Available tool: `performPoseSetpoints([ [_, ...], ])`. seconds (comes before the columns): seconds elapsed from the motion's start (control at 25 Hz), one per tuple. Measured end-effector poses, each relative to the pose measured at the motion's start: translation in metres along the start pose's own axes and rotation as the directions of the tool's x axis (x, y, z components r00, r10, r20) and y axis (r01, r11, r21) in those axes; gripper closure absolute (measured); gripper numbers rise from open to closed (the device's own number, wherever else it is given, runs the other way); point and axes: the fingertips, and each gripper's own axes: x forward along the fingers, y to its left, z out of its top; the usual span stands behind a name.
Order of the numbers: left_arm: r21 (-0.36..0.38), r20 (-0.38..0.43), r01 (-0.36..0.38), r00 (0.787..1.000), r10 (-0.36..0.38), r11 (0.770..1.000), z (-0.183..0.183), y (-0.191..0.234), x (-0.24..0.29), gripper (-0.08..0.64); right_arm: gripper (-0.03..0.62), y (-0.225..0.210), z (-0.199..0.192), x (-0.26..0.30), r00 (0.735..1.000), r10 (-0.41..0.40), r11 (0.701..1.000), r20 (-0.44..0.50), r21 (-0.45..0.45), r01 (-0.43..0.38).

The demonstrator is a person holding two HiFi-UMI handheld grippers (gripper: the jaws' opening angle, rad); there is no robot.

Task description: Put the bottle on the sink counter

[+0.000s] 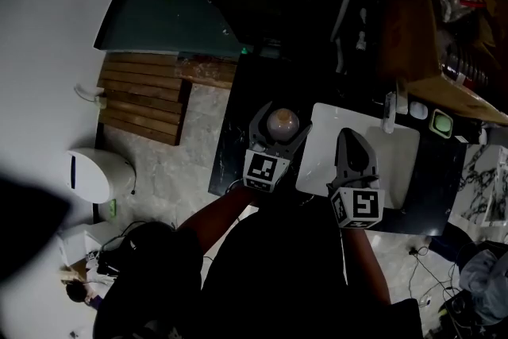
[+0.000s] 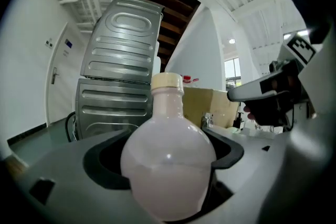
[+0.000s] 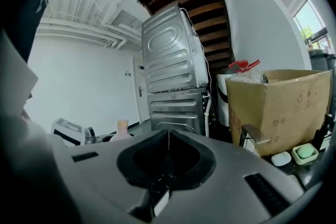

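**Pink bottle in your left grip**

Your left gripper (image 1: 279, 120) clamps the round belly of the bottle (image 2: 168, 160), which stands upright with its cream cap on top. You hold it over the dark counter (image 1: 228, 159), just left of the white sink (image 1: 401, 171). Your right gripper (image 3: 168, 139) is over the sink, jaws pressed together and empty. Beyond stand a grey washing machine (image 2: 118, 86) and a cardboard box (image 3: 278, 107).
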Motion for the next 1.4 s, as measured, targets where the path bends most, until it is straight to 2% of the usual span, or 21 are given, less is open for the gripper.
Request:
performPoseSetpoints([
  [0.12,0.042,-0.023,0.003,1.000,-0.002,0.999,-0.025,-0.006,0.010,0.164,0.554,-0.002,-0.005,0.011,1.000,0.009,0.998,-0.009,0.062,-0.008],
  [0.4,0.012,-0.092,0.013,0.996,-0.012,1.000,-0.060,-0.016,0.025,0.164,0.554,-0.020,-0.009,0.023,1.000,0.007,0.999,-0.020,0.045,-0.006],
  [0.6,0.007,-0.101,0.021,0.995,-0.020,1.000,-0.065,-0.010,0.047,0.164,0.554,-0.029,-0.023,0.026,0.999,0.001,0.997,-0.048,0.072,0.002],
  [0.76,0.025,-0.112,0.054,0.992,-0.051,0.998,-0.070,-0.007,0.071,0.164,0.554,-0.029,-0.029,0.036,0.997,0.021,0.999,-0.074,0.046,-0.017],
  [1.08,0.012,-0.180,0.022,0.983,-0.020,1.000,-0.094,0.003,0.091,0.164,0.553,-0.032,-0.023,0.052,0.995,0.065,0.997,-0.077,-0.039,-0.068],
  [1.4,0.014,-0.233,0.043,0.972,-0.038,0.999,-0.109,0.003,0.091,0.164,0.554,-0.028,-0.031,0.054,0.994,0.069,0.997,-0.089,-0.025,-0.071],
])
